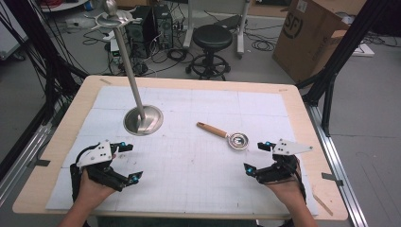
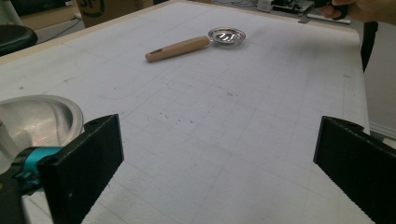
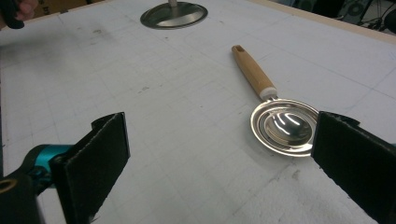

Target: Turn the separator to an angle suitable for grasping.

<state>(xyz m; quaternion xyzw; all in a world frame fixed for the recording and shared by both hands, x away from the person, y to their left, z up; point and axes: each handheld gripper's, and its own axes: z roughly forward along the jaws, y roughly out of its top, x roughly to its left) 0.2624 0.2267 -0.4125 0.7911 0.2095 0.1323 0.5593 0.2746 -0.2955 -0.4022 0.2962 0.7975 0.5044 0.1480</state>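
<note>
With both the left gripper (image 1: 126,163) and right gripper (image 1: 255,158) wide open and empty, the round steel wooden-handled ladle (image 1: 225,135) at centre-right could skid if nudged.

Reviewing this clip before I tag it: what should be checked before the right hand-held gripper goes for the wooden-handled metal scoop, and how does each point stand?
1. Right hand-held gripper jaws open, nothing between them: ok.
2. Left hand-held gripper jaws open, nothing held: ok.
3. Wooden-handled metal scoop lying flat on the white gridded mat, untouched: ok.
4. Scoop's bowl nearest the right hand-held gripper, handle pointing away: ok.
5. Tall steel stand with round base well apart from the scoop: ok.
</note>
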